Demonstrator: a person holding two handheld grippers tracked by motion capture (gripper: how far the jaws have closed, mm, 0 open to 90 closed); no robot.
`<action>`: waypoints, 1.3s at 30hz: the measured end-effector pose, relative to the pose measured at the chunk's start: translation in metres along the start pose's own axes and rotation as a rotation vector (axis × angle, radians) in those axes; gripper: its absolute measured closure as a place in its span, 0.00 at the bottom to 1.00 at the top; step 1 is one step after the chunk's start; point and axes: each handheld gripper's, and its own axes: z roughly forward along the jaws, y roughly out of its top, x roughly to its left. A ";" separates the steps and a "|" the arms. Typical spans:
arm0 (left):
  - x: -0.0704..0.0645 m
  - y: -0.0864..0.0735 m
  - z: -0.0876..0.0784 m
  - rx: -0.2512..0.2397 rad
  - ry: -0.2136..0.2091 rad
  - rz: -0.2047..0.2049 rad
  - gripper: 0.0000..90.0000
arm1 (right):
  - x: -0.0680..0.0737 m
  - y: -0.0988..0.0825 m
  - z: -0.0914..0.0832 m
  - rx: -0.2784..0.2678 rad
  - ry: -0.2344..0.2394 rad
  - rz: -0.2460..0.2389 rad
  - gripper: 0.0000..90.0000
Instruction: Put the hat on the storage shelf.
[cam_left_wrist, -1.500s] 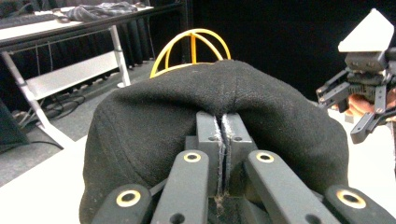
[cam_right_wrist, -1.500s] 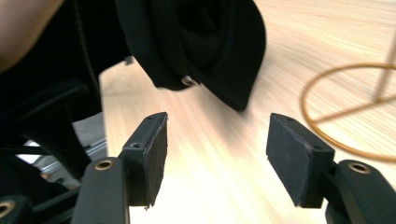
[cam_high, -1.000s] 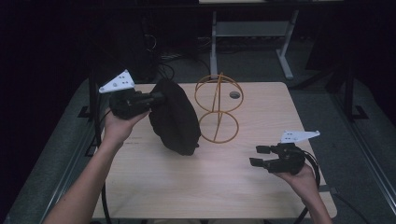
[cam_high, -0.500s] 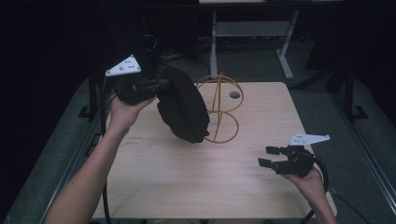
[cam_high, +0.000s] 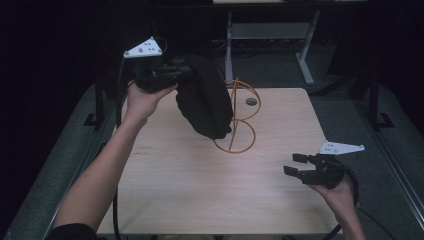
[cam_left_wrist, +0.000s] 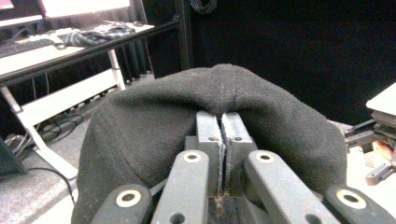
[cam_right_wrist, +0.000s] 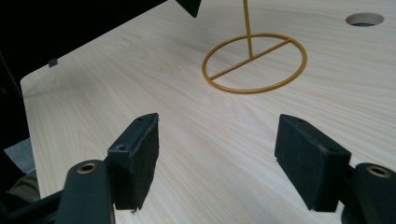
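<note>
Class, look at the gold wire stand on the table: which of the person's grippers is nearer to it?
Left. The left gripper holds the black hat right beside the gold wire stand; the right gripper hovers open, apart, nearer the person.

no readable text, label or number anywhere here.
</note>
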 end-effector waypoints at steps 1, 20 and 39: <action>0.000 0.003 0.003 0.002 -0.005 0.005 0.99 | 0.000 0.000 -0.001 -0.003 -0.001 0.002 0.33; -0.005 0.053 0.076 0.102 -0.062 0.056 0.99 | -0.010 -0.004 -0.013 -0.050 -0.013 0.033 0.32; -0.010 0.071 0.147 0.262 -0.098 0.060 0.98 | -0.015 -0.010 -0.011 -0.042 -0.006 0.042 0.34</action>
